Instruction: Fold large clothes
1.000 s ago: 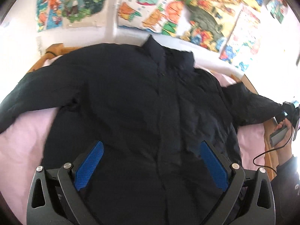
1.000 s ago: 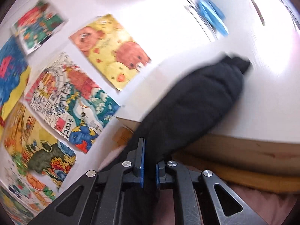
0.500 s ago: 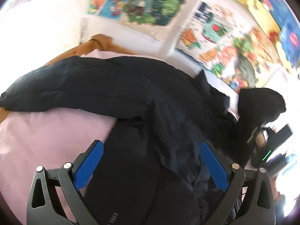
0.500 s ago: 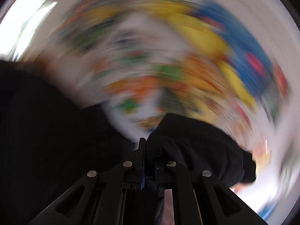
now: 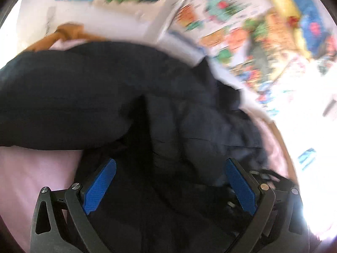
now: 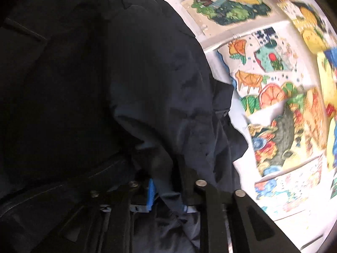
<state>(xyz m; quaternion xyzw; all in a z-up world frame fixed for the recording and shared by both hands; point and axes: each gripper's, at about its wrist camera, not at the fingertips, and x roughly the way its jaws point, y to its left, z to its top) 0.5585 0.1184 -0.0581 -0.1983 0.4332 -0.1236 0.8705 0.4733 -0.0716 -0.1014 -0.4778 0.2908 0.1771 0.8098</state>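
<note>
A large dark navy jacket [image 5: 130, 97] lies on a pink bed sheet [image 5: 31, 168]. Its left sleeve stretches out to the left; its right sleeve is folded over the body. My left gripper [image 5: 168, 181] is open and empty, hovering over the jacket's lower front. My right gripper [image 6: 166, 191] is shut on the jacket sleeve [image 6: 168, 126], low over the jacket body [image 6: 52, 84]; its blue pads [image 6: 150, 191] are mostly buried in fabric.
A wooden bed frame [image 5: 69, 31] runs behind the jacket and along the right side [image 5: 284, 147]. Colourful drawings [image 5: 242, 21] cover the white wall; they also fill the right wrist view [image 6: 273, 84].
My right gripper has swung the right sleeve from the bed's right edge over onto the jacket body. My left gripper has moved left and closer to the jacket, staying open.
</note>
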